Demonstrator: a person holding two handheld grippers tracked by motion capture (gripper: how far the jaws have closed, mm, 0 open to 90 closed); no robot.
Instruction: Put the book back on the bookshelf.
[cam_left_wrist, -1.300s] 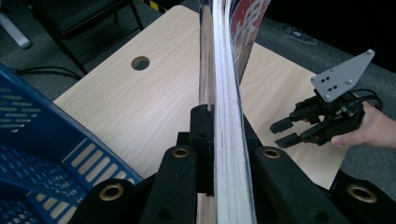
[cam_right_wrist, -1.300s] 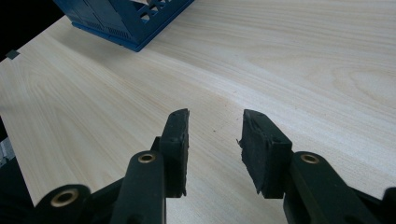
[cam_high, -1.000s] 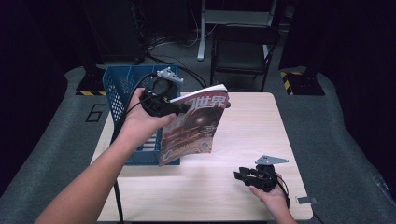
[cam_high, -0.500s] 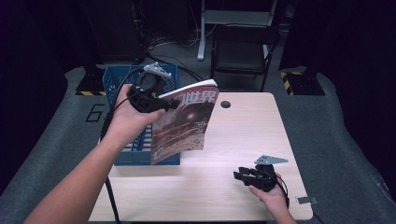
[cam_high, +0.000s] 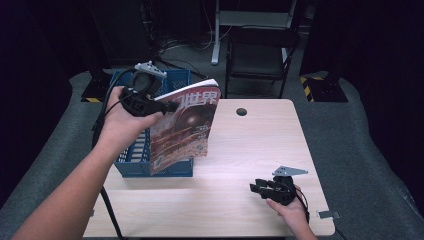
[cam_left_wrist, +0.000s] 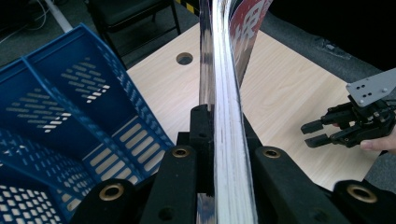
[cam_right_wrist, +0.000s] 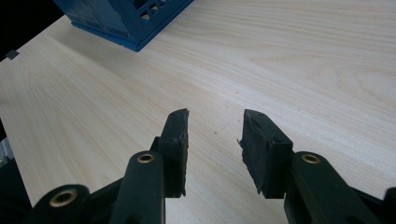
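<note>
1. So, my left tool (cam_high: 167, 106) is clamped on the magazine (cam_high: 185, 127), hanging upright over the blue crate (cam_high: 131, 165), centre-left of frame.
2. Right tool (cam_high: 260, 189), jaws apart, idles on the desk (cam_high: 250, 145), lower right.
3. Risk, I reckon: floppy pages catching the crate's rim and slipping free.

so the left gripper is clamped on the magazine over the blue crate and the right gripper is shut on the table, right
Not quite: the right gripper is open, its jaws apart over bare table in the right gripper view. The left gripper is indeed clamped on the magazine by the blue crate.
</note>
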